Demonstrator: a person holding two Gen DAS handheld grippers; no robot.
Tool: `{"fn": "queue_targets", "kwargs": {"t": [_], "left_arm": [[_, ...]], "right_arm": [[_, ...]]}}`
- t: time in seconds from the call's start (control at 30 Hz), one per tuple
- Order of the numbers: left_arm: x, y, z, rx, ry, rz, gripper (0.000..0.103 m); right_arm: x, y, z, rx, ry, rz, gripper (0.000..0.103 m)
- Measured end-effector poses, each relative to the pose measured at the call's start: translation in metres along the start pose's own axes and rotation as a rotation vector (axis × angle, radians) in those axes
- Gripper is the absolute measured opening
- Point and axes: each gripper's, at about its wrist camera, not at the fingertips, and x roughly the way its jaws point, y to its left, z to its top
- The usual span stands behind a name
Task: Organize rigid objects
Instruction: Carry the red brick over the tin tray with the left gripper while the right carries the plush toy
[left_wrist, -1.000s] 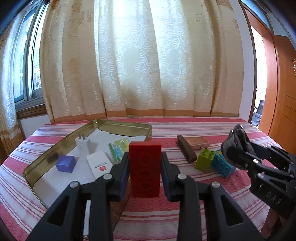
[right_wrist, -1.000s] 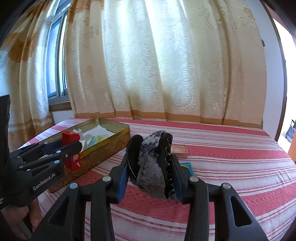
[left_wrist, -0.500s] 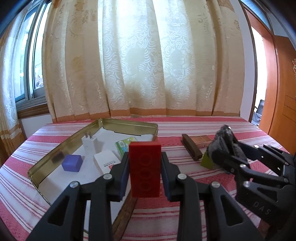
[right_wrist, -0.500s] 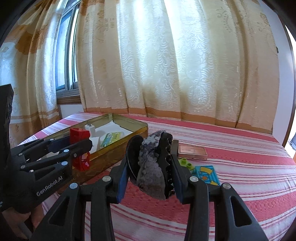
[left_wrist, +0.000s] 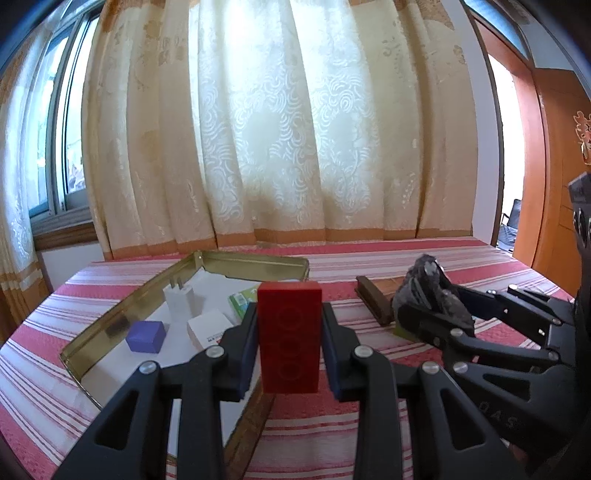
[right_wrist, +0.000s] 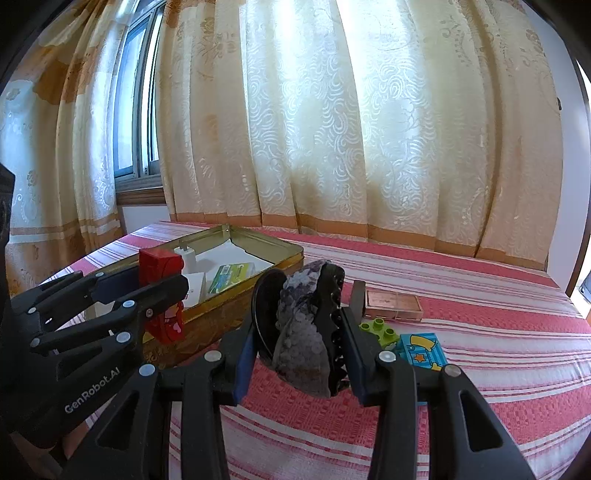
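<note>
Your left gripper (left_wrist: 289, 341) clamps an upright red block (left_wrist: 289, 338) beside the gold tin (left_wrist: 255, 263). Your right gripper (right_wrist: 300, 341) grasps a dark rock (right_wrist: 303, 332).

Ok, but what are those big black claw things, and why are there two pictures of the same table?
Those claws are tongs that a person holds, one in each hand. Each has a small camera looking out along its fingers, so you get two views of one table.

The left tongs squeeze a red block. The right tongs squeeze a grey lumpy rock.

On the striped cloth sits a gold tin tray holding a white plug, a purple cube, a white box and a green packet. Outside it lie a green brick, a blue brick and a brown case.
</note>
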Motion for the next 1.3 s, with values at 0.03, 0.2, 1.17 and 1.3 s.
{"fn": "queue_targets", "kwargs": {"t": [0.03, 0.2, 1.17, 1.3], "left_arm": [[0.000, 0.000, 0.000, 0.001, -0.002, 0.001, 0.030], [0.000, 0.008, 0.000, -0.017, -0.003, 0.014, 0.030], [0.004, 0.056, 0.000, -0.072, 0.024, 0.072, 0.030], [0.009, 0.063, 0.000, -0.077, 0.044, 0.077, 0.030]], "right_arm": [[0.000, 0.000, 0.000, -0.001, -0.001, 0.001, 0.044], [0.002, 0.004, 0.000, -0.009, -0.003, 0.012, 0.044], [0.029, 0.052, 0.009, -0.093, 0.031, 0.084, 0.045], [0.035, 0.056, 0.011, -0.103, 0.041, 0.094, 0.045]]}}
